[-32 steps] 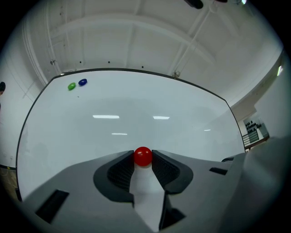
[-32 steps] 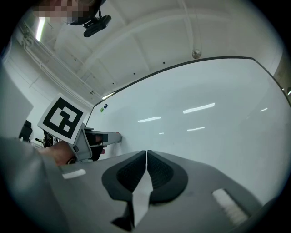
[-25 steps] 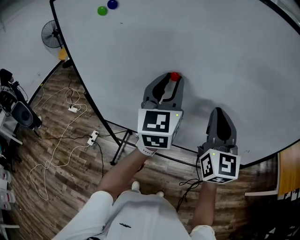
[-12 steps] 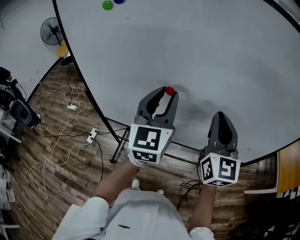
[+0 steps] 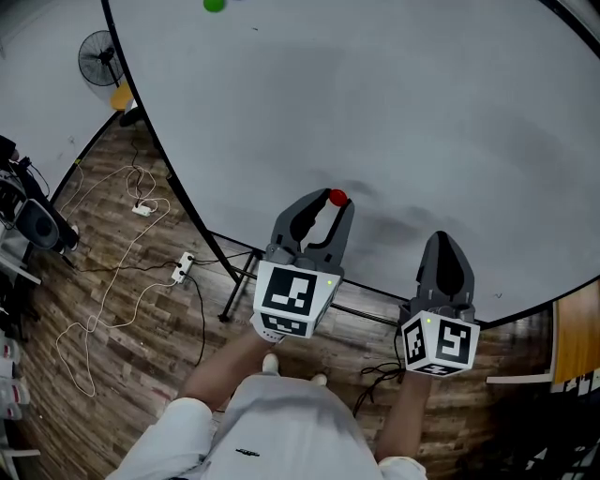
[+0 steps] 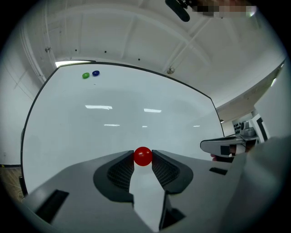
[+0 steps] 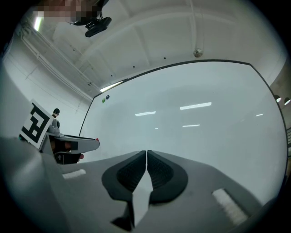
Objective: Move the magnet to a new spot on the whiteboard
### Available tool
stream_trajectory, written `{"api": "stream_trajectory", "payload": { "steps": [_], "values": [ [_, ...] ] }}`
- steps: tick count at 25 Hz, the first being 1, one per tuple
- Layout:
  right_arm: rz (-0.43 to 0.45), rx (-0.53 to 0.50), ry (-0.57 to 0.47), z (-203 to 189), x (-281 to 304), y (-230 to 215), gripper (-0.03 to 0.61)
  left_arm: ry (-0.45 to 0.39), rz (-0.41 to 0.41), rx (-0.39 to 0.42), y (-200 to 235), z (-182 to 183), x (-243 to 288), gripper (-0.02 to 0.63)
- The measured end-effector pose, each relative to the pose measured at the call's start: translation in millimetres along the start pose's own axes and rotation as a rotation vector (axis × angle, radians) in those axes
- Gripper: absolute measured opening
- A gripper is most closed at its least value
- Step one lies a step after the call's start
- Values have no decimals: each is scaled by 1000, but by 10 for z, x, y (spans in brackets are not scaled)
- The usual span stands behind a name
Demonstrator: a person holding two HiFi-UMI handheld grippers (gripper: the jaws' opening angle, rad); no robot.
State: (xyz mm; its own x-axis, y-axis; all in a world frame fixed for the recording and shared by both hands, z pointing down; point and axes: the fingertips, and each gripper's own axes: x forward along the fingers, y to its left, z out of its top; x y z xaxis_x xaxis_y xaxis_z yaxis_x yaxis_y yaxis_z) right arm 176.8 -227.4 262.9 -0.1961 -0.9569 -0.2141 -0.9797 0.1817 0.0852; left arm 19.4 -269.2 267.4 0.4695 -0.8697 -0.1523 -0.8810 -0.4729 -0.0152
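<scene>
A small red round magnet is pinched between the tips of my left gripper, right at the white whiteboard surface, low on the board. My right gripper hangs to the right of it near the board's lower edge, jaws pressed together with nothing between them. A green magnet and a blue magnet stick near the board's upper left corner.
The whiteboard stands on a black frame over a wooden floor. White cables and a power strip lie on the floor at left, with a standing fan and dark equipment beyond.
My left gripper has slid down the board with the red magnet in it. The right gripper has barely shifted. The green and blue magnets have moved toward the top edge of the head view.
</scene>
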Motion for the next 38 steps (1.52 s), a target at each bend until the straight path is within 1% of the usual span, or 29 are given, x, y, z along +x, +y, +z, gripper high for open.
{"api": "stream_trajectory", "payload": {
  "steps": [7, 11, 23, 28, 34, 38],
  "values": [
    [-13, -12, -2, 9, 8, -61, 5, 9, -16, -5, -68, -48, 67, 124],
    [-20, -27, 0, 8, -17, -96, 5, 12, -44, 2, -172, -73, 127, 124],
    [-61, -45, 0, 85, -114, -385, 5, -11, -135, -12, -628, 27, 418, 124],
    [-72, -61, -3, 120, -161, -527, 5, -16, -161, -13, -843, 53, 528, 124],
    [-84, -61, -8, 137, -175, -651, 5, -19, -168, -7, -980, 94, 694, 124],
    [-78, -76, -5, 157, -230, -752, 5, -16, -151, -4, -1077, 119, 793, 124]
  ]
}}
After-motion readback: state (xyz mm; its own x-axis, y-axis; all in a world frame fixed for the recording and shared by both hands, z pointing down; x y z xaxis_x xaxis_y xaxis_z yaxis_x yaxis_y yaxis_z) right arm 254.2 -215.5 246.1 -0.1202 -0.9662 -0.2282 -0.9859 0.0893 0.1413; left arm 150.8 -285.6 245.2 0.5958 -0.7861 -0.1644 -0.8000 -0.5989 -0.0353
